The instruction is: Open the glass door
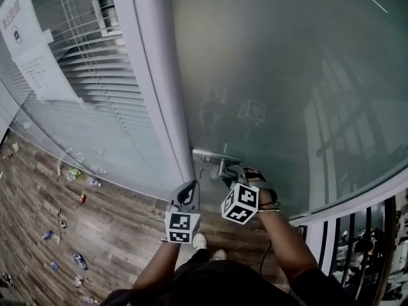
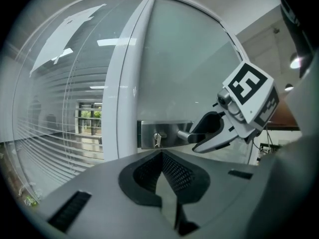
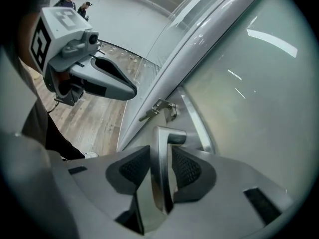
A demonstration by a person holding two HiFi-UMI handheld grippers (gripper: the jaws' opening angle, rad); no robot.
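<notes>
Closest to the head camera, the person's left forearm (image 1: 156,266) and right forearm (image 1: 287,244) reach out from a dark top (image 1: 210,287), with 2 pale shoes (image 1: 208,246) between them on the wooden floor (image 1: 108,234). Each forearm ends in a gripper topped by a cube (image 1: 181,227) of black-and-white square markers. The left gripper (image 2: 160,154) hangs free just short of the door, pointed toward the lock; its 2 mesh pads meet at the tips with nothing between them. Just to its right and slightly further forward, the right gripper (image 3: 162,152) tilts downward and grips the door handle (image 3: 169,135): the steel lever runs lengthwise between its 2 jaws, held apart by the lever's width, a pad against each flank. The lever springs from a brushed steel lock plate (image 2: 172,128), where a small key (image 2: 157,139) sticks out beside the handle's root. That plate sits at the left edge of the glass door (image 1: 287,75), a frosted pane lying shut against a white frame post (image 1: 150,75). Left of the post, a clear side pane (image 1: 76,126) shows horizontal blinds (image 1: 95,88) behind it and carries a paper notice (image 1: 29,50) high up. Small bits of litter (image 1: 80,260) dot the floor along that pane's base. Far back across the floor, the right gripper view catches 2 people (image 3: 66,0) standing.
</notes>
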